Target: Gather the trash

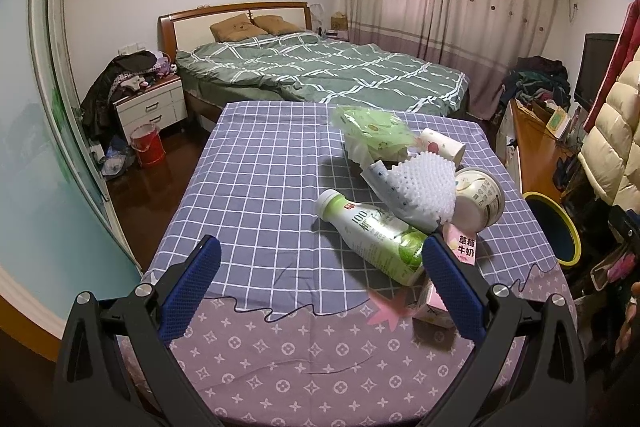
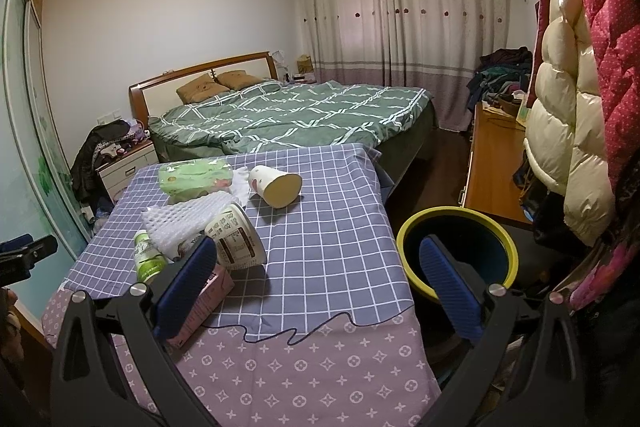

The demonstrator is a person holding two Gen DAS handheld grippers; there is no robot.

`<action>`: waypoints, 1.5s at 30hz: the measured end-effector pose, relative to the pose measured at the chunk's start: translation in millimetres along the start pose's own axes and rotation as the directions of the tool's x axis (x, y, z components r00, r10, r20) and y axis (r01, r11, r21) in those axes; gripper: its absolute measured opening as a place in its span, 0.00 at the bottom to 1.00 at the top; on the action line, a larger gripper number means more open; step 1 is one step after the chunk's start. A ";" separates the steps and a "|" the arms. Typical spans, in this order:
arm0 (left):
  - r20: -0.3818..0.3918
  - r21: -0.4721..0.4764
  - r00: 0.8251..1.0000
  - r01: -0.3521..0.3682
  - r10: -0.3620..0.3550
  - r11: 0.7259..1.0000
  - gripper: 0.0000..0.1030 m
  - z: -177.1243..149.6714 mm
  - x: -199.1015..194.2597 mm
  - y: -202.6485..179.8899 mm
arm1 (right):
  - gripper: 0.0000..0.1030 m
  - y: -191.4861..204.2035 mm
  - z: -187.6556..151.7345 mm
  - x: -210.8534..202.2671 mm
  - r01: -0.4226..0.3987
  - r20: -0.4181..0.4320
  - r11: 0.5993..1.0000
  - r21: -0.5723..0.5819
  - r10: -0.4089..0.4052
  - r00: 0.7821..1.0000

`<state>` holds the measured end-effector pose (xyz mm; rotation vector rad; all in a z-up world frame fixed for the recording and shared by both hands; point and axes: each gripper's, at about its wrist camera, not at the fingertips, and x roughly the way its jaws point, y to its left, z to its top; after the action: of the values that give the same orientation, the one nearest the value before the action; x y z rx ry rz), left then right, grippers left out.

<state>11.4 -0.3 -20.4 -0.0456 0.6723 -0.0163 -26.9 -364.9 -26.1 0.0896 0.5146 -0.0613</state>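
Both grippers (image 1: 320, 281) (image 2: 316, 269) gape empty over checked bench (image 1: 256, 187), bedroom; bottle (image 1: 380, 239) lies flat, cap probably toward bed (image 1: 320, 71).

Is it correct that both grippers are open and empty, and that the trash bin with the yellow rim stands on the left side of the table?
Not quite. The trash bin with the yellow rim stands on the right side of the table, as the right wrist view shows. The rest holds: the left gripper and the right gripper are both open and empty.
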 end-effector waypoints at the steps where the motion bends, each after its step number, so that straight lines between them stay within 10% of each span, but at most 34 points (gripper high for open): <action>1: -0.001 -0.001 1.000 0.000 0.000 1.000 0.96 0.0 0.4 -0.1 | 0.94 -0.1 -0.1 0.3 -0.001 -0.001 1.000 0.000 0.001 1.000; 45: -0.030 0.006 0.999 0.015 -0.014 1.000 0.96 -1.8 3.6 -6.8 | 0.94 0.0 -2.1 5.0 -0.007 -0.011 1.000 0.000 0.007 1.000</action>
<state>13.0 -7.3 -23.8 -0.0439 0.7015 -0.0333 -23.5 -364.9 -30.3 0.0923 0.5256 -0.0538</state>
